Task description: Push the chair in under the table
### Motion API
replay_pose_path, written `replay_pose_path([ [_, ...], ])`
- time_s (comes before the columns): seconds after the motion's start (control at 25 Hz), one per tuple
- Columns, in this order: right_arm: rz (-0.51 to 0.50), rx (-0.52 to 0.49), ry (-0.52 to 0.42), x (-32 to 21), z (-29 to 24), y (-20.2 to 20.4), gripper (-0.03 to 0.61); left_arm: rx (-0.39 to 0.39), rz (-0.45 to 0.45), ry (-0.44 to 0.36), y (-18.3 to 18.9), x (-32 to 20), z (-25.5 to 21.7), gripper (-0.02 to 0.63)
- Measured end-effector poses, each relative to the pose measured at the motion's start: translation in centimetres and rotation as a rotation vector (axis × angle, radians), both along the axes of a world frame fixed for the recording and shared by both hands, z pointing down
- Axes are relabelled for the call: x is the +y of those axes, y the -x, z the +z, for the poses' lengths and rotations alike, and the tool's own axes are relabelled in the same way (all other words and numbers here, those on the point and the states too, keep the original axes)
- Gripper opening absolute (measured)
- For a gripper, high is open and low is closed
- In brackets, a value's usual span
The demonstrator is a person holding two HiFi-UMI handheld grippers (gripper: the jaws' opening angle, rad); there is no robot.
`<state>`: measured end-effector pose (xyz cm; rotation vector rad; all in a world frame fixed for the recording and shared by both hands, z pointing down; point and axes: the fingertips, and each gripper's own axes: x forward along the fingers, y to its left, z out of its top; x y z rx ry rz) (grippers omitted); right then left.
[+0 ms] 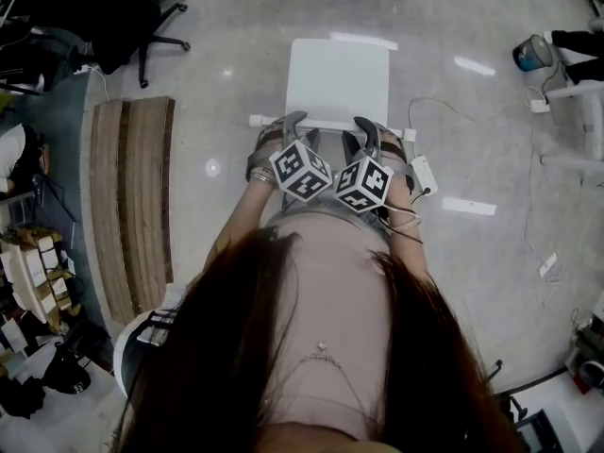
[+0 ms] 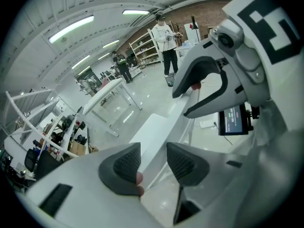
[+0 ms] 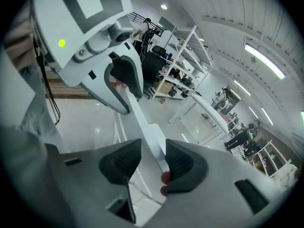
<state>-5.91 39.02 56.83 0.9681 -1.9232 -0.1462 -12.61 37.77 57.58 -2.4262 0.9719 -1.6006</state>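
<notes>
Clearly you stand behind the white chair [image 1: 340,78], out on open floor, with both grippers on its backrest [image 1: 330,125] so a push drives it straight. The right gripper [image 1: 366,132] fingers clamp the backrest; the left gripper [image 1: 294,130] fingers straddle it, apart and loose.

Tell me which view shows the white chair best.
The head view: it shows the white chair from above, seat and backrest, with the left gripper and right gripper at that backrest. Each gripper view shows little beyond the backrest edge between its jaws.
</notes>
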Motion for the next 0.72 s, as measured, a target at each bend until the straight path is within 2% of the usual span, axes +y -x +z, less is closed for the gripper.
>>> replay_pose_path([
  [0.28,0.015,0.009,-0.058,-1.3,-0.1,-0.3,0.158,0.014,-0.007,0.000,-0.4,-1.3,0.1,0.176],
  [0.72,0.021,0.001,-0.020,-4.1,0.3,-1.5,0.167,0.026,-0.015,-0.006,-1.6,-3.9,0.2,0.176],
])
